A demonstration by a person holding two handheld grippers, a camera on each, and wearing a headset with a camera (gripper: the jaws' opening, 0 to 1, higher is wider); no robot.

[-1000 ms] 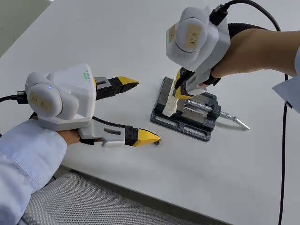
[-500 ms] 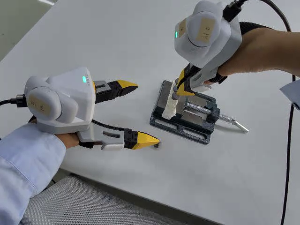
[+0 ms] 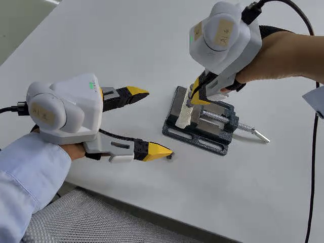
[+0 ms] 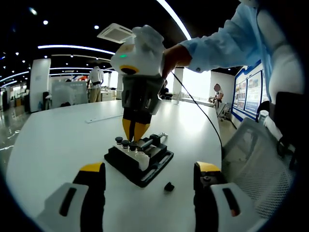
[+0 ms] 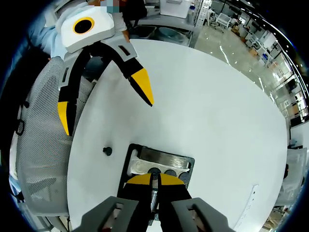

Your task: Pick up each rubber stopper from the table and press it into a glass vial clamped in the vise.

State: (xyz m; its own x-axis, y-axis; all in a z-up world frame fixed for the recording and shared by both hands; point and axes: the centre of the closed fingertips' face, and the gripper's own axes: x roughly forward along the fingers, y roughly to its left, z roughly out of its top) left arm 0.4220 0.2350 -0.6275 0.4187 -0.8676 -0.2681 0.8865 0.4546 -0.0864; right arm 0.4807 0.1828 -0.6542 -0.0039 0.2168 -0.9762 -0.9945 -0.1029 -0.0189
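At a white table (image 3: 101, 40), the tan labels (image 3: 221, 31) on both handheld tools carry marks too faint to read, as do the blue wall posters (image 4: 244, 94) behind. A black cable (image 3: 308, 152) trails down the table's right side, and a grey mesh chair (image 3: 91, 217) sits at its near edge. The right gripper (image 3: 194, 97) stands nose-down over the black vise (image 3: 195, 135), hiding part of it. Its jaws are drawn together; whether they pinch anything cannot be made out. Three dark-capped vials (image 4: 126, 144) stand upright in a row along the vise's clamp, whose screw handle (image 3: 249, 128) points away to the right. The left gripper (image 3: 159, 121) is spread wide, holding nothing. One loose rubber stopper (image 3: 169, 155) lies on the table just beside its nearer tip.
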